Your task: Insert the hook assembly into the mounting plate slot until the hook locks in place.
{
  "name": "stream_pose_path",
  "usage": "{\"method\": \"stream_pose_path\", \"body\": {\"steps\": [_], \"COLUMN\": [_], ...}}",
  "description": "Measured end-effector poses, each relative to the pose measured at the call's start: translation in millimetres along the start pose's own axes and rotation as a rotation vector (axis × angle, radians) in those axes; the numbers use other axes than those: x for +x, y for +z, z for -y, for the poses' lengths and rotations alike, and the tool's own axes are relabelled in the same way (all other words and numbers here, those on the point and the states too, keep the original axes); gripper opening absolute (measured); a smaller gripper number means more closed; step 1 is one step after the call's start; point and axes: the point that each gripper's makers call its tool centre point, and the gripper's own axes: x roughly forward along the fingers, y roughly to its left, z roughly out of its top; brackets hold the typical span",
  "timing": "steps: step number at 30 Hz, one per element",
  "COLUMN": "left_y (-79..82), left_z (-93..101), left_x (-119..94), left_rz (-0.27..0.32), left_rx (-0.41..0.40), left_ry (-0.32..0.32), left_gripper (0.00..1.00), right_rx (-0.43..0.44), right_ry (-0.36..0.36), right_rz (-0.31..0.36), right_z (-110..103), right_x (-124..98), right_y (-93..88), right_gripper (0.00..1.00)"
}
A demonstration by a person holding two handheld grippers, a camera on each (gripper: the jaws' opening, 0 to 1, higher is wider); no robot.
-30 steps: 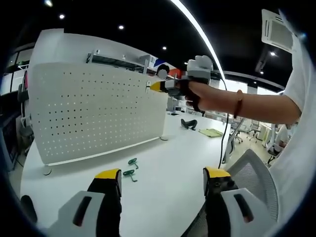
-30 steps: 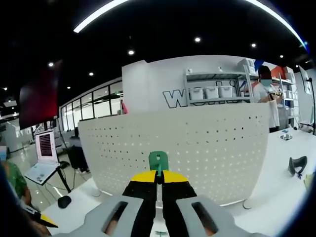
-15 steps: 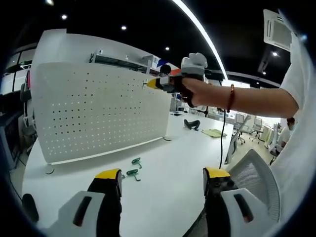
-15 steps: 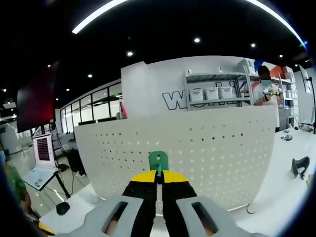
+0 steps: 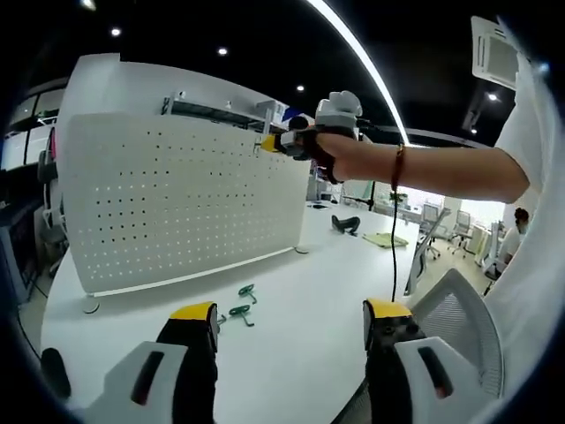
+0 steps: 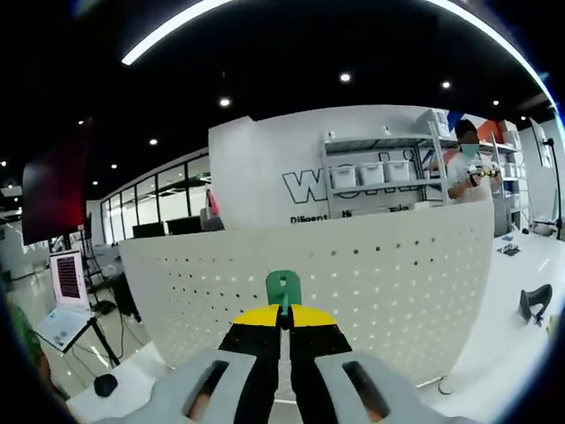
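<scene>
Where ceiling strips glow, a white table (image 5: 291,309) carries green hooks (image 5: 240,302).

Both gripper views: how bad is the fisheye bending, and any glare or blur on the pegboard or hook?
Left gripper view: the pegboard bulges strongly, its top edge curved; the ceiling light strip is blown out, and the green hooks on the table are small but sharp. Right gripper view: the pegboard's rim arcs, holes stay crisp, and the green hook in the right gripper is sharp, without glare.
</scene>
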Motion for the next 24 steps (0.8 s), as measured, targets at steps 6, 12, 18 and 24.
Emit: {"method": "stream_pose_path", "body": {"steps": [6, 12, 18, 24], "left_y": [-2.0, -1.6, -2.5, -1.3], "left_z": [2.4, 4.5, 6.4, 6.5], "left_x": [2, 2, 3, 4], "left_rz": [-0.002, -0.003, -0.003, 0.001], "left_rx": [-0.004, -0.009, -0.008, -0.009], "left_ry": [0.001, -0.002, -0.009, -0.010], "left_gripper": [0.69, 0.69, 0.69, 0.69], "right_rx": [0.022, 0.002, -0.011, -0.018], "right_ry": [-0.005, -0.005, -0.029, -0.035], "right_rz": [0.004, 0.012, 0.008, 0.007], "right_z": [2, 1, 8, 13], "right_x": [6, 13, 22, 28], "right_y": [4.9, 7.8, 10.7, 11.3], "right_gripper": [0.01, 0.01, 0.01, 0.01]}}
